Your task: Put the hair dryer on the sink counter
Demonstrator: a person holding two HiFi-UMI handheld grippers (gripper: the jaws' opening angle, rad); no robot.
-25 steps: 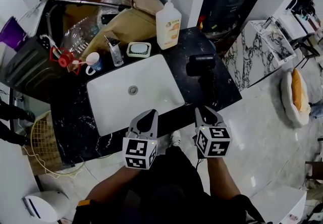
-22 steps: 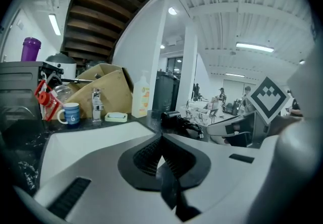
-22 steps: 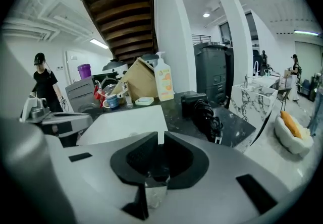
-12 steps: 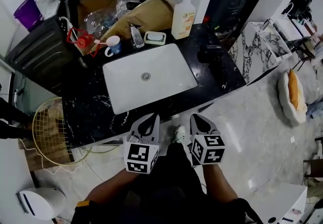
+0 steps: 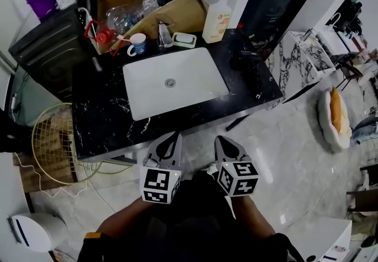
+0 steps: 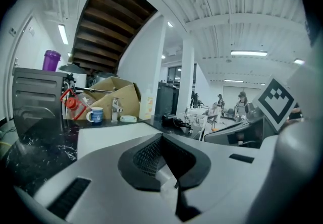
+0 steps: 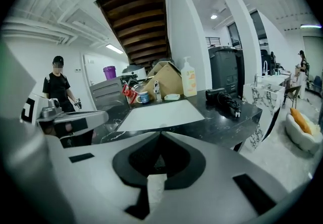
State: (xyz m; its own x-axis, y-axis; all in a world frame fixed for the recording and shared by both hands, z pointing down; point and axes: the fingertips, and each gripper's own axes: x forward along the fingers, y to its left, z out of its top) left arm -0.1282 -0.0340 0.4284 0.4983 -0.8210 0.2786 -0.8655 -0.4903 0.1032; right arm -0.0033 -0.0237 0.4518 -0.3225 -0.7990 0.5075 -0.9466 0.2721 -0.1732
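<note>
The black plastic hair dryer [image 5: 244, 58] lies on the black marbled sink counter [image 5: 106, 131], well ahead of the right gripper [image 5: 223, 141] and off to its right, with its dark cord [image 5: 257, 82] trailing back towards that gripper along the counter edge. So the task looks already met. The right gripper's jaws have just been closing and now stand together with nothing between them. The left gripper [image 5: 170, 140] is likewise closed and empty, and both are held short of the counter, over the floor. The dryer probably handles as a rigid, fairly light shell, smooth enough to slip in narrow pads. Its handle, or the barrel just beside it, seems the surest place to clamp, while the limp cord would drag and could snag. By count there is one hair dryer and one white rectangular basin [image 5: 198, 87] ahead of the left gripper. Beyond the basin stand one cream pump bottle [image 5: 216, 17], one blue-and-white mug [image 5: 137, 44] and one pale soap dish [image 5: 185, 39].
</note>
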